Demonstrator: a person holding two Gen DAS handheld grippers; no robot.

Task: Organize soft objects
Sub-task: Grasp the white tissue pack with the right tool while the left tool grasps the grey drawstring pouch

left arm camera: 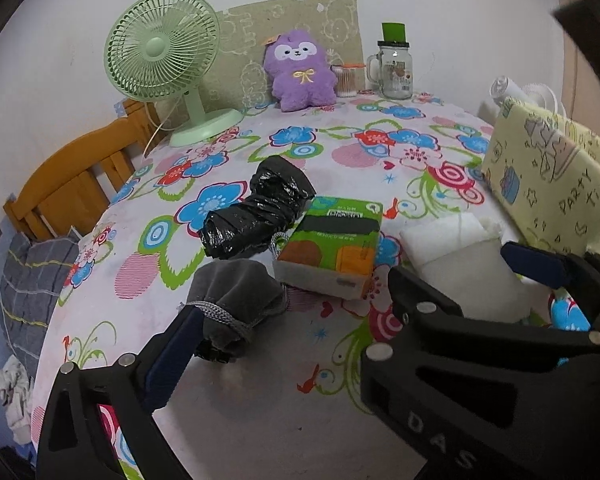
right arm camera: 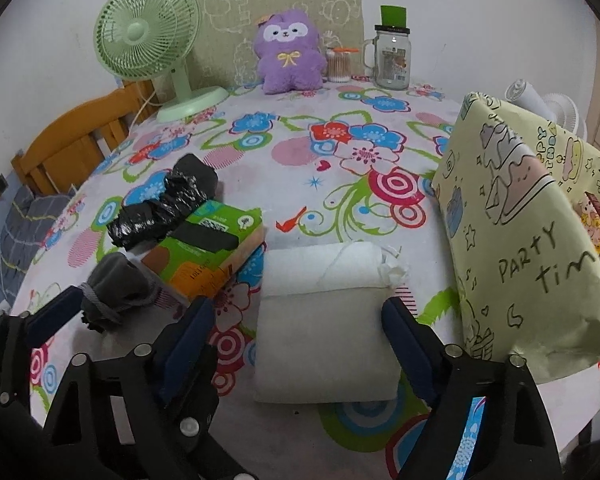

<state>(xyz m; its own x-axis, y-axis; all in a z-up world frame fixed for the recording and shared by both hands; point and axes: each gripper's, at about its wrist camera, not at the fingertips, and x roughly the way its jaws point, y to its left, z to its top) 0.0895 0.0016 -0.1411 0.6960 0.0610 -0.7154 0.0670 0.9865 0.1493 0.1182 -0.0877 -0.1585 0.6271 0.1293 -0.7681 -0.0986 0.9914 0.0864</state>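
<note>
A grey drawstring pouch [left arm camera: 236, 300] lies on the floral tablecloth, touching the left finger of my open left gripper [left arm camera: 296, 304]. Behind it are a black plastic roll [left arm camera: 260, 212] and a green tissue pack [left arm camera: 332, 246]. A white folded cloth [right arm camera: 324, 320] lies between the fingers of my open right gripper [right arm camera: 296, 332]; the pads stand beside it without squeezing. The cloth also shows in the left wrist view [left arm camera: 460, 264]. The pouch [right arm camera: 116, 288], black roll [right arm camera: 164, 208] and tissue pack [right arm camera: 208, 248] show at left in the right wrist view, with my left gripper [right arm camera: 128, 312] around the pouch.
A yellow "party time" paper bag [right arm camera: 532, 240] stands at the right. At the back are a green fan [right arm camera: 152, 40], a purple plush toy [right arm camera: 288, 54], a cotton-swab jar [right arm camera: 340, 66] and a glass mug jar [right arm camera: 392, 56]. A wooden headboard [left arm camera: 76, 184] is at left.
</note>
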